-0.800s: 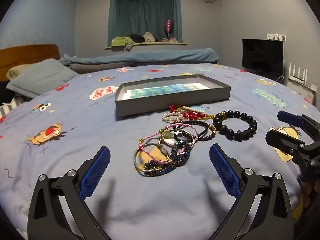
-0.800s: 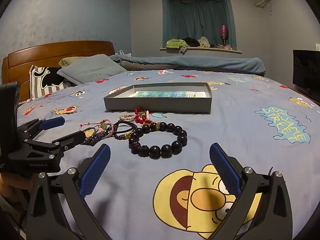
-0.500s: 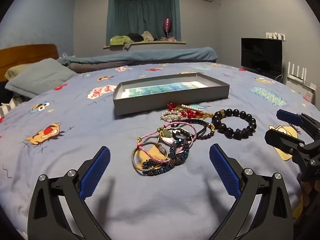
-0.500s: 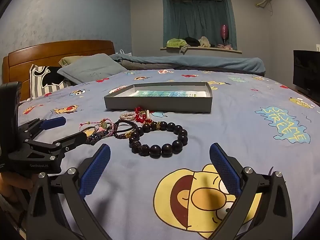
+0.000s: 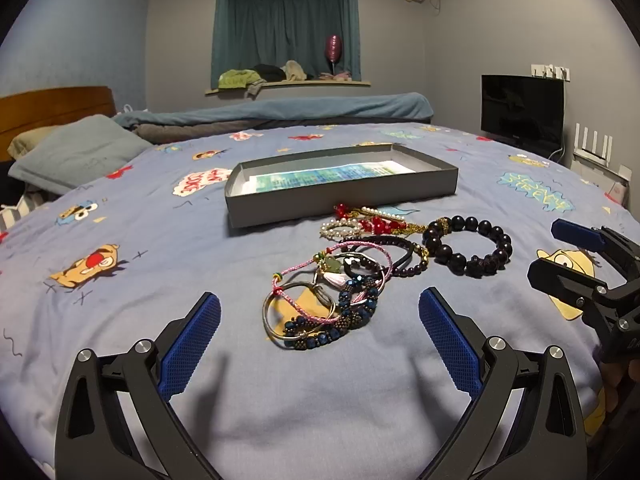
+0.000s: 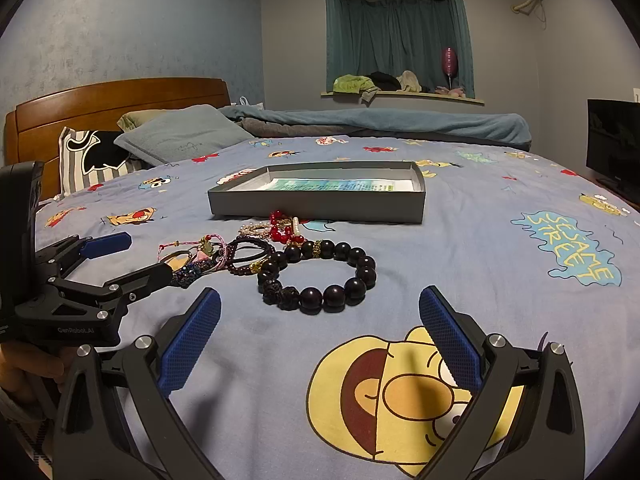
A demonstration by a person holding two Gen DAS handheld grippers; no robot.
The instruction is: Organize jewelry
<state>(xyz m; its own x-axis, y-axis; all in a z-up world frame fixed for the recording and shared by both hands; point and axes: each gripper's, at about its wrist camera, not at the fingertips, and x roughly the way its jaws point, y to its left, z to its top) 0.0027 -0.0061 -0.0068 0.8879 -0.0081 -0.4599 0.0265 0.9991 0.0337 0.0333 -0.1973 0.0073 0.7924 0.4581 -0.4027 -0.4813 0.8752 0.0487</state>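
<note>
A heap of bracelets (image 5: pixel 344 280) lies on the blue cartoon bedspread, in front of a shallow grey box (image 5: pixel 340 196) lined with a green-blue sheet. A large dark bead bracelet (image 5: pixel 468 246) (image 6: pixel 318 276) sits at the heap's right side. A thin metal bangle and a blue bead bracelet (image 5: pixel 332 320) lie nearest my left gripper (image 5: pixel 320 340), which is open and empty just short of the heap. My right gripper (image 6: pixel 320 340) is open and empty, a little short of the dark bead bracelet. Each gripper shows at the edge of the other's view.
Pillows (image 6: pixel 180 136) and a wooden headboard (image 6: pixel 112 100) stand at the left. A rolled blue blanket (image 5: pixel 280 110) lies along the bed's far edge. A dark monitor (image 5: pixel 520 108) stands to the right, beyond the bed. A hand (image 6: pixel 28 364) holds the left gripper's handle.
Both views have shifted only slightly; the left gripper has edged a little towards the heap. The jaws stay wide and the jewelry has not moved.
</note>
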